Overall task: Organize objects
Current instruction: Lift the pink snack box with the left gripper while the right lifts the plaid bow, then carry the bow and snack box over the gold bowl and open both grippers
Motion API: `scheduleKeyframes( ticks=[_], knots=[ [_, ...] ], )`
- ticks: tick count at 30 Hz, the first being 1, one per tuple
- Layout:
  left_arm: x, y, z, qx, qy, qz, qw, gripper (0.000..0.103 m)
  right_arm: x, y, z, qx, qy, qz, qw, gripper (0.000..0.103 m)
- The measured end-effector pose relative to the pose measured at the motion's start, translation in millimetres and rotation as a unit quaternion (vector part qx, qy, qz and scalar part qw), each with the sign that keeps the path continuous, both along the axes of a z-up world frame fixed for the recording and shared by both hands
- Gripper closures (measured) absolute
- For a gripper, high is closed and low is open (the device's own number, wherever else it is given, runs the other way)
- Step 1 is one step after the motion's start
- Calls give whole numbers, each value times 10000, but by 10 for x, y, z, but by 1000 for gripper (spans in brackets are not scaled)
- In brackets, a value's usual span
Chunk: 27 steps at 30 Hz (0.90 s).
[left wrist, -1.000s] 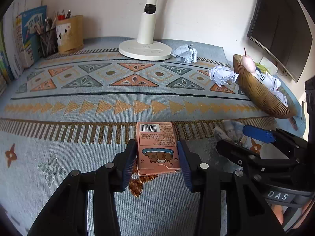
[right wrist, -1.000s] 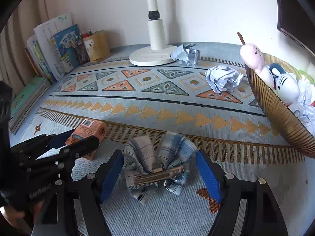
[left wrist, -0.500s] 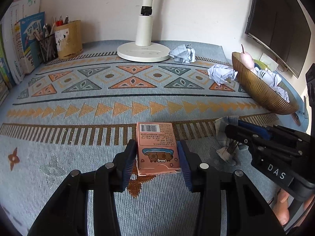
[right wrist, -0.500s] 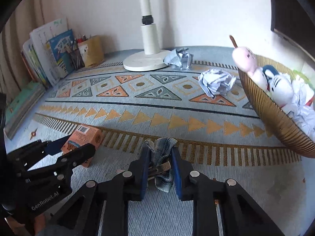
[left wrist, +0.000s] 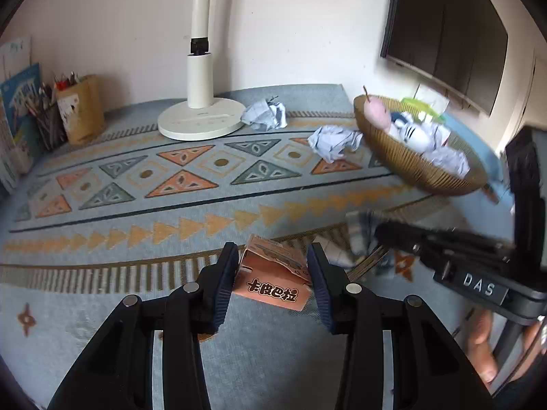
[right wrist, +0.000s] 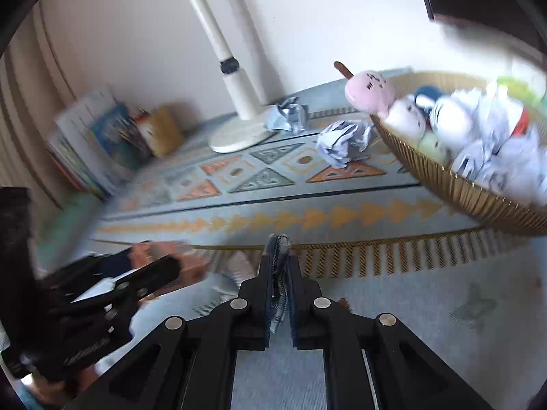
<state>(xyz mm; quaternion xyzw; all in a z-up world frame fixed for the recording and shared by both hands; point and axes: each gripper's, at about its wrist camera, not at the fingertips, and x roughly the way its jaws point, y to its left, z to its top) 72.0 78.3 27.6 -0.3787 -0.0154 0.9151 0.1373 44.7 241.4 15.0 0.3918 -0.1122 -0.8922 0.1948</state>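
Note:
My left gripper is shut on a small orange box with cartoon print and holds it tilted, lifted off the patterned cloth. My right gripper is shut on a blue-grey plaid bow hair clip, squeezed flat between the pads and raised above the cloth. The right gripper also shows in the left wrist view, to the right of the box. The left gripper shows blurred at the lower left of the right wrist view. A woven golden basket with plush toys and crumpled paper stands at the right.
A white lamp base stands at the back middle. Two crumpled paper balls lie between the lamp and the basket. A pen holder and books stand at the back left. A dark monitor hangs at the right.
The right gripper closed on the bow clip and lifted it. The left gripper lifted and tilted the orange box off the cloth. Both views moved up and toward the basket.

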Motion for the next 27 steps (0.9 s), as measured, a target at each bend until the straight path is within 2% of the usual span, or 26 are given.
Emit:
scheduleKeyframes(
  ticks=[3,5,6,7,8,9,11,13,14,15,16,18,21,23,27],
  knots=[
    [-9,-119,-50,182,-64,267,9995,64,-50,41,-77,-50,-292,9,9996,90],
    [12,-178,-78,244,-137,332,9991,64,-53,-6,-44,-43,-244,155,9996,86],
    [32,-207,-85,269,-148,340,9990,64,-46,-33,-40,20,-238,209,9995,66],
    [56,-225,-90,264,-145,336,9990,64,-46,-98,-50,163,-301,273,9990,32],
    [75,-233,-90,247,-142,326,9991,64,-46,-122,-65,228,-351,296,9987,21],
    [86,-244,-97,237,-145,320,9991,64,-26,-167,-57,283,-322,321,9986,16],
    [103,-273,-118,303,-195,291,9989,64,38,-262,-19,381,-159,437,9982,14],
    [107,-294,-142,373,-235,296,9986,66,25,-406,-59,720,-216,444,9962,14],
    [105,-312,-155,288,-221,411,9985,66,-3,-487,-103,921,-307,466,9942,19],
    [96,-340,-168,307,-251,431,9983,65,-32,-538,-150,1060,-382,439,9927,29],
    [85,-365,-179,391,-295,429,9979,65,-47,-589,-166,1382,-346,301,9893,47],
    [68,-440,-191,606,-367,471,9964,65,-55,-632,-171,1633,-257,192,9861,55],
    [62,-444,-154,579,-321,434,9969,66,-26,-585,-146,1518,-179,173,9881,56],
    [66,-393,-71,632,-253,307,9972,67,19,-464,-52,1226,-32,175,9923,56],
    [15,-73,333,864,111,-255,9959,67,139,-35,426,857,388,-316,9951,55]
  ],
)
